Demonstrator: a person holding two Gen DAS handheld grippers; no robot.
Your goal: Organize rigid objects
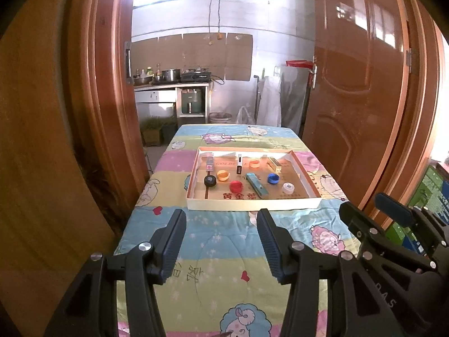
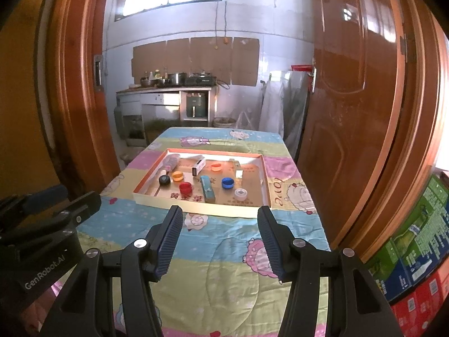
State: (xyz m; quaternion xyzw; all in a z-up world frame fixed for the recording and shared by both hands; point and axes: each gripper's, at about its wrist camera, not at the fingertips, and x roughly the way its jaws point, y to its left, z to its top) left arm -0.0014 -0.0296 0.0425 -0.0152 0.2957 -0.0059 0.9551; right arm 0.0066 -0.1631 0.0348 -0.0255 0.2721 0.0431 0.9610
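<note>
**Both tongs released, short of the tray**

Left gripper hangs at lower centre, jaws apart, nothing between them; right gripper likewise — released over the quilt; the tray sits mid-frame, holding the red cap, blue cap, black cap and teal box — all apart from the tongs.

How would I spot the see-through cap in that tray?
Find the shallow tray on the quilted table. Look in its near right corner, just right of the blue cap. The clear cap is the only colourless one; the others are blue, red, orange or black.
</note>
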